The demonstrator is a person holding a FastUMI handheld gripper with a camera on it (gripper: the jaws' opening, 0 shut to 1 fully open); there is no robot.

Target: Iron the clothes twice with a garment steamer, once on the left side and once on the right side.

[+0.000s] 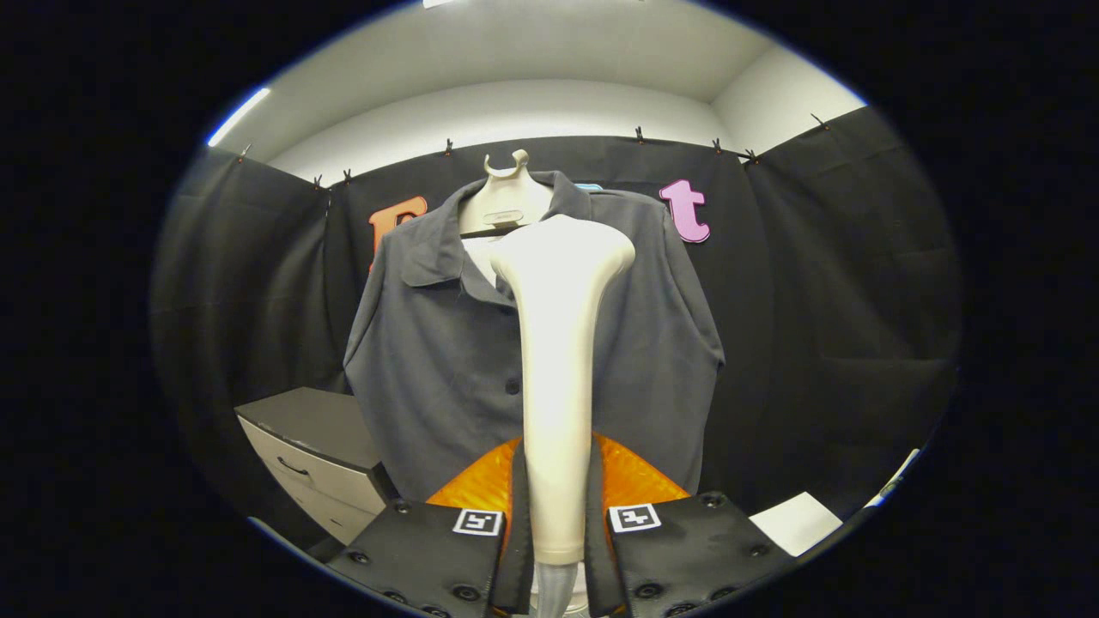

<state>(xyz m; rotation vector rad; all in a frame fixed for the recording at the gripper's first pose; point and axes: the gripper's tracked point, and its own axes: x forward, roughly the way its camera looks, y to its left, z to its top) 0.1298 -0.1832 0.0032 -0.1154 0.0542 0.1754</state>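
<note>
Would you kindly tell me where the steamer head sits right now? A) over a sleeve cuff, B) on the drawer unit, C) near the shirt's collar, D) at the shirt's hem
C: held in the gripper, the steamer reaches up to the collar of the shirt.

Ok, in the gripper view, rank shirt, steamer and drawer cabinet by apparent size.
1. Grey shirt on its hanger, largest.
2. White steamer, clamped between the fingers of the hand-held gripper; nearness to the camera inflates it.
3. Drawer cabinet, smallest as seen, but partly hidden and farther off, so unsure.
</note>
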